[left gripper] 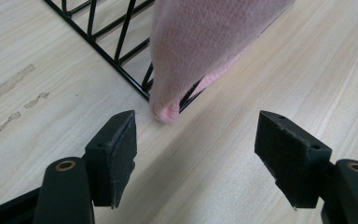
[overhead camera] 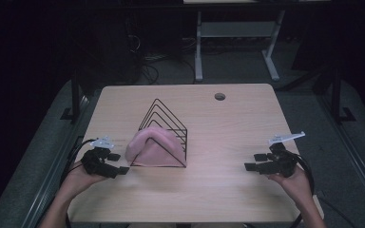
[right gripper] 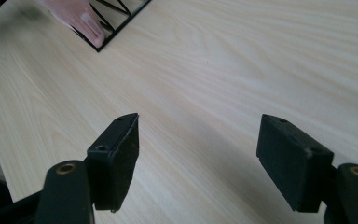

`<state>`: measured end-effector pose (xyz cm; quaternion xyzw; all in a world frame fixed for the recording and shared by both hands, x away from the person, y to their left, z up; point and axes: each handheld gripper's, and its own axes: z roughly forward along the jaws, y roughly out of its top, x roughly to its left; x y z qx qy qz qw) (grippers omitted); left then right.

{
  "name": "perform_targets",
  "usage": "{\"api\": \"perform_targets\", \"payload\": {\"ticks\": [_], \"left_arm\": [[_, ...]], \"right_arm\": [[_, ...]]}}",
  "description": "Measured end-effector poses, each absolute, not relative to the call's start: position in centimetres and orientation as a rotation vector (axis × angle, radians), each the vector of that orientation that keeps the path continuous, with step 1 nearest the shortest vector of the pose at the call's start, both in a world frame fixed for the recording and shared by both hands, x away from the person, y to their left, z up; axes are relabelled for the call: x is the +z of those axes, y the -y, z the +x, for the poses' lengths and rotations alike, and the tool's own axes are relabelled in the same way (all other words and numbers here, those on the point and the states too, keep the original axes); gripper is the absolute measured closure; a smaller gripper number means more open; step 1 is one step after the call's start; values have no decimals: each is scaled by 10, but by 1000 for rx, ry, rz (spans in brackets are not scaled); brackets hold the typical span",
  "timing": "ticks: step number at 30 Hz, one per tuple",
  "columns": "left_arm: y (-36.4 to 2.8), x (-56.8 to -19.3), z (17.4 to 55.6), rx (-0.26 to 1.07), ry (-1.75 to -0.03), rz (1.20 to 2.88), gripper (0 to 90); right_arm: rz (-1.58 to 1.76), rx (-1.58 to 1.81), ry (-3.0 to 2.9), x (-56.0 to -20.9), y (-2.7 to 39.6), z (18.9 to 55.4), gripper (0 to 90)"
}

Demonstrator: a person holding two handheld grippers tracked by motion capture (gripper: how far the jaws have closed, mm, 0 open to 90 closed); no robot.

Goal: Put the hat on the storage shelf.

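A pink knitted cloth [overhead camera: 151, 146] is draped over the near end of a black wire rack [overhead camera: 167, 124] at the middle of the wooden table [overhead camera: 228, 123]. My left gripper [overhead camera: 118, 163] rests just left of the cloth, jaws open and empty. In the left gripper view the cloth's lower corner [left gripper: 168, 110] hangs over the rack's bottom wire [left gripper: 121, 70], a little beyond my left gripper [left gripper: 196, 149] and touching neither pad. My right gripper [overhead camera: 254, 161] hovers open near the table's right side, pointing left. In the right gripper view, bare wood lies between the jaws of my right gripper [right gripper: 198, 147]; the cloth [right gripper: 77, 18] and rack [right gripper: 121, 21] sit far off.
A round cable hole [overhead camera: 220, 96] is in the table's far right part. A white desk frame [overhead camera: 237, 42] stands on the floor beyond the table. Pale scuff marks [left gripper: 9, 84] streak the wood left of the rack.
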<state>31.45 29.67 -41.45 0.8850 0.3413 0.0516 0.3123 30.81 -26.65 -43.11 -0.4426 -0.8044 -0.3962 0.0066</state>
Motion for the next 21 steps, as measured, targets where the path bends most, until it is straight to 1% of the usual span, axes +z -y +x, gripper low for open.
{"api": "perform_targets", "payload": {"ticks": [11,15,21], "left_arm": [[-297,-420,302,195,-931,2286,295],[-298,-428,296,196,-964,2240,294],[-293,-440,287,209,-959,2245,295]], "right_arm": [[-1426,-1253,2527,-446,278,284,279],[-1434,-1274,2538,-450,279,273,267],[-1454,-1334,2534,-457,277,255,258]]}}
